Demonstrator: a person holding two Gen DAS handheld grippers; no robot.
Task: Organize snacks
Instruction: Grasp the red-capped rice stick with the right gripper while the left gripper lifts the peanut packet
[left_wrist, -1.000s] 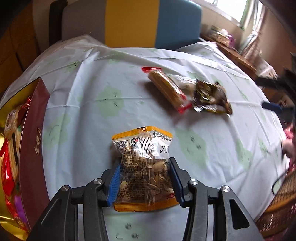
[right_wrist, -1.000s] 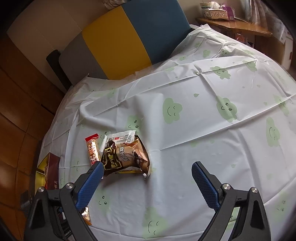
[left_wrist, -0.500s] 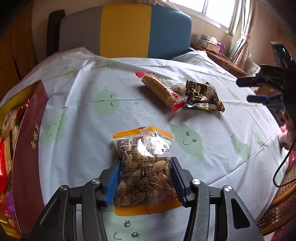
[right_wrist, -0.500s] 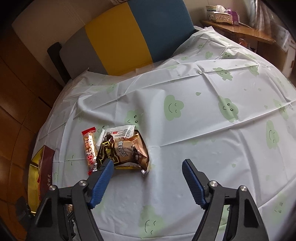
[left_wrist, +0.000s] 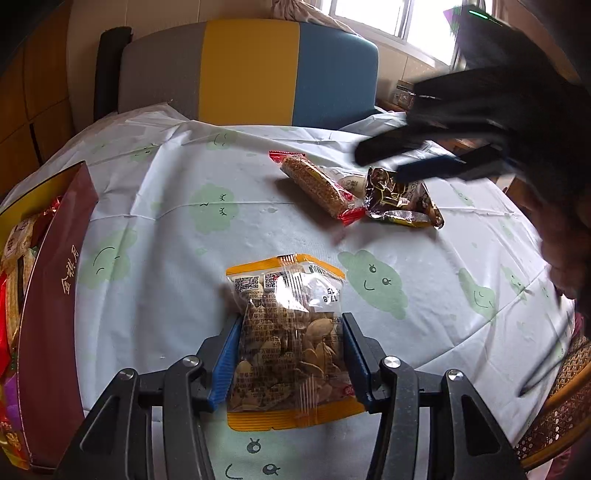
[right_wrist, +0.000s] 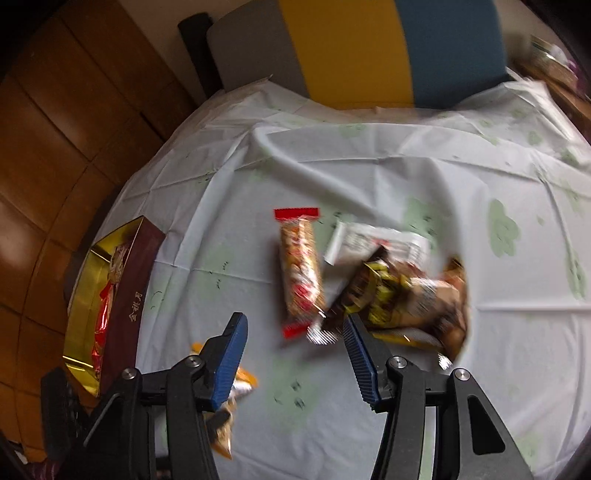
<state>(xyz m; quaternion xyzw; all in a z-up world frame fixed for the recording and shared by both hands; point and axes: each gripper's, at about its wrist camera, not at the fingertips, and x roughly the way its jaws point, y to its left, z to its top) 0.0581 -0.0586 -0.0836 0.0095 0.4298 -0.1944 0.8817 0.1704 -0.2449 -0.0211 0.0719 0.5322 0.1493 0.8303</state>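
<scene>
right gripper (right_wrist: 295, 354) comes in over the pile near the tablecloth's (right_wrist: 369, 177) far edge, jaws just narrowed, nothing between them. the red-ended bar (right_wrist: 301, 271) lies just ahead, long axis along the fingers — a crosswise bite fits. left gripper (left_wrist: 290, 354) pinches the seed packet (left_wrist: 290, 332) by the near edge.

tablecloth (left_wrist: 258, 206) white with pale green smiley clouds – seed bag (left_wrist: 290, 343) clear, orange-edged. bar (left_wrist: 317, 186) red-ended, box (left_wrist: 51, 314) maroon outside, gold inside. chair (left_wrist: 251, 70) grey-yellow-blue – pads (right_wrist: 229, 363) blue.
</scene>
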